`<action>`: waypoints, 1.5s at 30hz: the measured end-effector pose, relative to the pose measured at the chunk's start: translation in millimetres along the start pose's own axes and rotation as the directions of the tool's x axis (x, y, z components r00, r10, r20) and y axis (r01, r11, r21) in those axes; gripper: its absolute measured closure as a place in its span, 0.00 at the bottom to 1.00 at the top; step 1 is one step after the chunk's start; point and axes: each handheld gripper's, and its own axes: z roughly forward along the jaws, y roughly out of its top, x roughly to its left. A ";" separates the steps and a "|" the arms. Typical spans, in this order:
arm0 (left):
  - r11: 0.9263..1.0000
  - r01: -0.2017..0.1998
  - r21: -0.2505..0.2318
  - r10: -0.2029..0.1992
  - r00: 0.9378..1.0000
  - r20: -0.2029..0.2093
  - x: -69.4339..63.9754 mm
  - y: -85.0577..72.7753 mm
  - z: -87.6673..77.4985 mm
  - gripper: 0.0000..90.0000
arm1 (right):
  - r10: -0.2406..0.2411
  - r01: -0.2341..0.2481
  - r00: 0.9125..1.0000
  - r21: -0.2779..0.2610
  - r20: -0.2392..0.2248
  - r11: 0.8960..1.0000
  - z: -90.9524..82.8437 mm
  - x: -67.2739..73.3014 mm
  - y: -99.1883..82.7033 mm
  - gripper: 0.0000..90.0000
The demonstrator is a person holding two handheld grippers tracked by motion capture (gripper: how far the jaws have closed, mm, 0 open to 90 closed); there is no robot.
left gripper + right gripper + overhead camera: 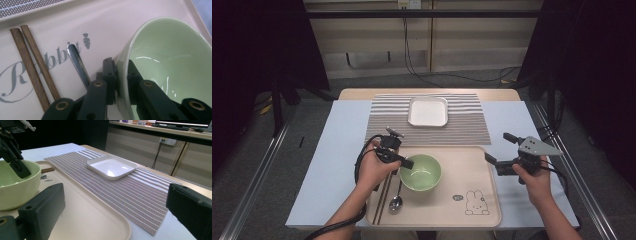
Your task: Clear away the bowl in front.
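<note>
Your left gripper (121, 82) has its fingers clamped on the rim of the green bowl (421, 172), 1 finger inside and 1 outside. Your right gripper (502, 152) hangs over the tray's right edge, fingers wide apart and touching nothing. The bowl sits on the beige tray (472, 170) beside 2 chopsticks (32, 67) and a spoon (395, 202). Beyond it, a white dish (428, 111) rests on a striped mat (467, 125) on the counter (337, 145), with cables (409, 55) along the far wall

The right half of the tray (482, 175) lies bare at lower centre. The bowl (421, 172), spoon (396, 201) and chopsticks (382, 195) crowd its left half. Above, the dish (428, 111) occupies the mat's (462, 125) centre; both mat sides are free.
</note>
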 end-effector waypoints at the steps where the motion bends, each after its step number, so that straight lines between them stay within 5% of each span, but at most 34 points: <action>1: 1.000 -0.005 0.003 0.005 1.000 0.002 -0.1 -0.5 0.2 0.92 | 0.001 -0.001 1.000 0.000 -0.004 1.000 0.0 -0.1 0.0 0.02; 15: 0.999 -0.035 -0.011 0.035 0.999 0.015 -2.5 -5.5 0.7 0.90 | -0.014 0.014 1.000 0.006 -0.013 1.000 2.1 1.9 1.0 0.02; 24: 0.999 -0.004 -0.032 0.006 0.998 0.065 3.0 -6.3 -0.7 0.87 | -0.012 0.013 1.000 0.008 -0.008 1.000 2.4 2.6 1.0 0.02; 36: 0.988 0.032 -0.151 -0.017 0.995 0.099 3.3 12.7 -19.0 0.75 | -0.015 0.015 1.000 0.009 -0.006 1.000 2.3 2.4 1.0 0.02; 41: 0.982 0.013 -0.188 0.005 0.996 0.092 7.8 23.4 -22.8 0.62 | -0.015 0.015 1.000 0.013 -0.004 1.000 2.2 2.7 0.6 0.02; 42: 0.978 0.041 -0.207 -0.021 0.995 0.097 8.0 24.9 -22.5 0.62 | -0.015 0.015 1.000 0.014 -0.003 1.000 2.3 2.8 0.4 0.02; 44: 0.977 0.023 -0.210 -0.008 0.997 0.071 10.9 29.0 -23.1 0.54 | -0.016 0.016 1.000 0.017 -0.014 1.000 2.0 2.5 0.5 0.02; 45: 0.974 0.045 -0.222 -0.025 0.996 0.090 12.6 31.7 -22.6 0.53 | -0.017 0.017 1.000 0.014 -0.004 1.000 2.3 2.7 0.5 0.02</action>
